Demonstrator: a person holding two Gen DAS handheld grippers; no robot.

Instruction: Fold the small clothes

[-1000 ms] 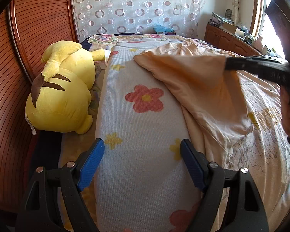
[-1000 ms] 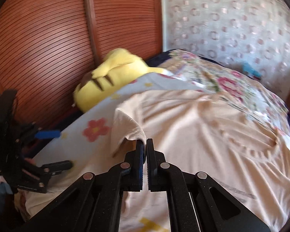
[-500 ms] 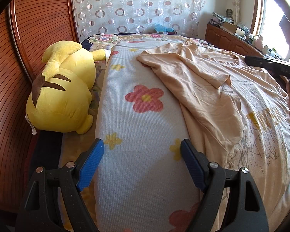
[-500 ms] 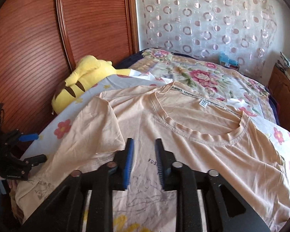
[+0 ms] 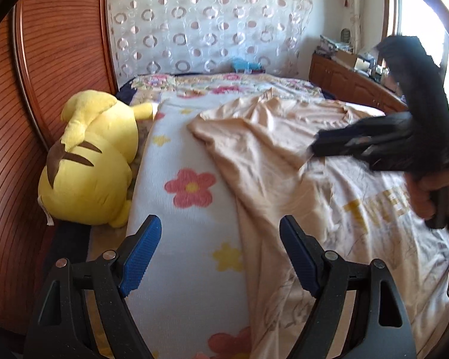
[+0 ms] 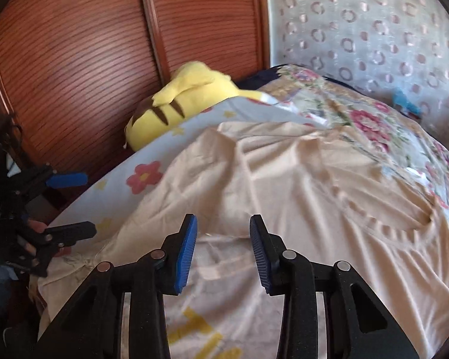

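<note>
The right gripper [image 6: 223, 248], jaws opening and empty, hovers over the peach T-shirt [image 6: 299, 197]; the left gripper [image 5: 220, 257] at nine o'clock gapes wide, empty.

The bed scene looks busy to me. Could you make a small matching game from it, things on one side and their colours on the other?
Things:
1. T-shirt
2. Plush toy
3. Gripper pads
4. Big flower on the blanket

Colours:
A. blue
B. red with a yellow centre
C. peach
D. yellow with brown stripes

Pairs: 1-C, 2-D, 3-A, 4-B
</note>
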